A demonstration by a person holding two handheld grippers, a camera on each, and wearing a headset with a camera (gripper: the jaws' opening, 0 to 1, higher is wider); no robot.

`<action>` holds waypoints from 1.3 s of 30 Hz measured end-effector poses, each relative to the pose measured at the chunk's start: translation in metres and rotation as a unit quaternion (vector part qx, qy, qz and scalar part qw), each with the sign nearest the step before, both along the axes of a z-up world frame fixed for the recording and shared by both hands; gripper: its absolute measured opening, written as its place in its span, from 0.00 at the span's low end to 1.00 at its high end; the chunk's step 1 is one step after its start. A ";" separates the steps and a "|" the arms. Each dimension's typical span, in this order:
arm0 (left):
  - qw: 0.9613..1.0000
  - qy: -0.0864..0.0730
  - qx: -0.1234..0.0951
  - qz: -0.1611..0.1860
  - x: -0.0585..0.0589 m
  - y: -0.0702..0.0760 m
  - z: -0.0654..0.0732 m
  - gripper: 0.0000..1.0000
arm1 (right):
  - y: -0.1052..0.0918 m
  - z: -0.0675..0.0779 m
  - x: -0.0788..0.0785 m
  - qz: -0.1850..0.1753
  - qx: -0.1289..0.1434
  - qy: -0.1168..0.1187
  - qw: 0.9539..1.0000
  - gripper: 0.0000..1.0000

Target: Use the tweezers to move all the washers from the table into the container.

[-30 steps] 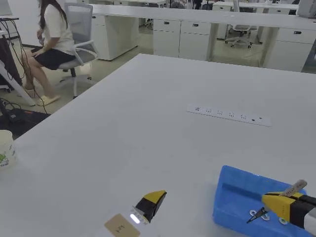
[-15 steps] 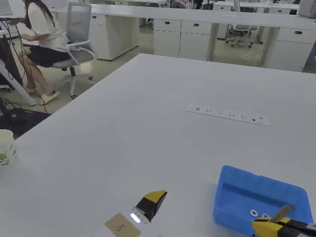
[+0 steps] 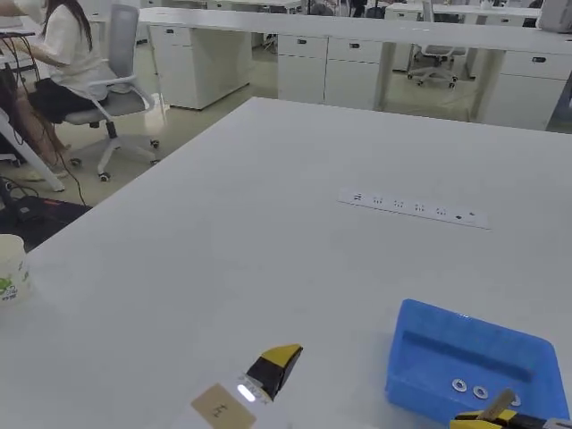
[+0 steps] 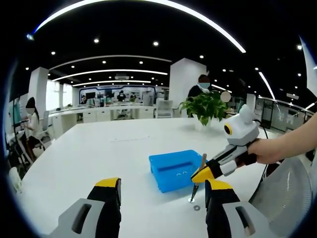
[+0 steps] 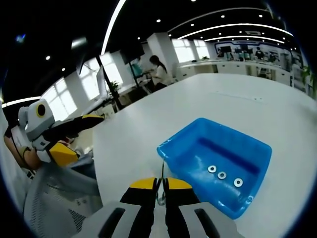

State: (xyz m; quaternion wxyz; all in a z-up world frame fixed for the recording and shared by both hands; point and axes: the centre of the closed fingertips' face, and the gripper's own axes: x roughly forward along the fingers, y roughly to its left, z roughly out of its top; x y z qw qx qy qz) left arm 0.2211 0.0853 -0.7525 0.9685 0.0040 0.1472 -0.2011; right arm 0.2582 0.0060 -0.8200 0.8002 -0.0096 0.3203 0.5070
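Note:
The blue container (image 3: 474,362) stands at the near right of the white table (image 3: 268,223), with three small washers (image 5: 222,175) on its floor. My right gripper (image 5: 161,182) is shut on the thin metal tweezers (image 5: 161,171), just outside the container's near wall. In the left gripper view the right gripper (image 4: 210,171) points the tweezers (image 4: 198,178) down at the table, where two washers (image 4: 196,208) lie by their tips. My left gripper (image 4: 162,196) stands open and holds nothing; it hovers left of the container (image 4: 176,171). In the head view its yellow tip (image 3: 273,366) is low in the middle.
A flat power strip (image 3: 413,209) lies across the middle of the table. A white paper cup (image 3: 11,268) stands at the left edge. A person sits on an office chair (image 3: 112,80) beyond the table's far left corner. White cabinets line the back.
My right gripper has drawn back with the tweezers from above the container's floor to its near side. The seated person has rolled leftward. The left gripper has stayed put.

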 end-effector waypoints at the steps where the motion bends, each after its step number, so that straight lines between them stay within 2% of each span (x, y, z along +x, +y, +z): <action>1: 1.000 0.000 0.000 0.000 0.000 0.000 0.000 0.69 | 0.001 -0.001 -0.001 0.003 -0.002 -0.003 1.000 0.03; 6: 1.000 0.000 0.001 0.001 0.000 0.000 0.000 0.69 | 0.003 -0.002 -0.005 0.015 -0.010 -0.008 1.000 0.03; 7: 1.000 0.001 0.001 0.001 0.000 0.000 0.000 0.69 | 0.003 -0.001 -0.005 0.021 -0.015 -0.023 0.999 0.03; 10: 1.000 0.001 0.001 0.000 0.000 0.000 -0.001 0.69 | 0.004 -0.002 -0.008 0.040 -0.028 -0.037 0.998 0.03; 14: 1.000 0.000 0.001 0.000 0.000 0.000 0.000 0.69 | 0.008 -0.003 -0.017 0.085 -0.058 -0.092 0.990 0.03; 18: 1.000 0.002 0.003 0.000 0.000 0.001 -0.001 0.68 | 0.012 -0.008 -0.025 0.098 -0.064 -0.100 0.988 0.03; 21: 1.000 0.004 0.006 0.000 -0.001 0.001 -0.002 0.68 | 0.013 -0.008 -0.025 0.109 -0.071 -0.120 0.984 0.02; 22: 1.000 0.004 0.006 0.000 -0.001 0.001 -0.003 0.68 | 0.010 -0.009 -0.021 0.097 -0.072 -0.114 0.986 0.02; 24: 1.000 0.003 0.006 0.000 -0.001 0.001 -0.002 0.68 | 0.009 -0.008 -0.014 0.070 -0.052 -0.084 0.993 0.02; 28: 1.000 0.003 0.006 0.000 -0.001 0.001 -0.002 0.68 | 0.008 -0.009 -0.004 0.032 -0.016 -0.054 0.998 0.02; 29: 1.000 0.003 0.006 -0.001 -0.001 0.000 -0.002 0.68 | 0.008 -0.009 -0.002 0.024 -0.011 -0.048 0.999 0.02; 31: 1.000 0.003 0.006 -0.001 -0.001 0.000 -0.002 0.68 | 0.005 -0.010 0.001 0.016 -0.014 -0.046 0.999 0.02; 33: 1.000 0.005 0.007 0.000 -0.001 0.001 -0.003 0.68 | 0.003 -0.011 0.004 -0.001 -0.018 -0.033 0.999 0.02; 39: 1.000 0.005 0.007 0.001 -0.001 0.001 -0.004 0.68 | 0.009 -0.009 0.000 0.009 -0.017 -0.042 0.999 0.02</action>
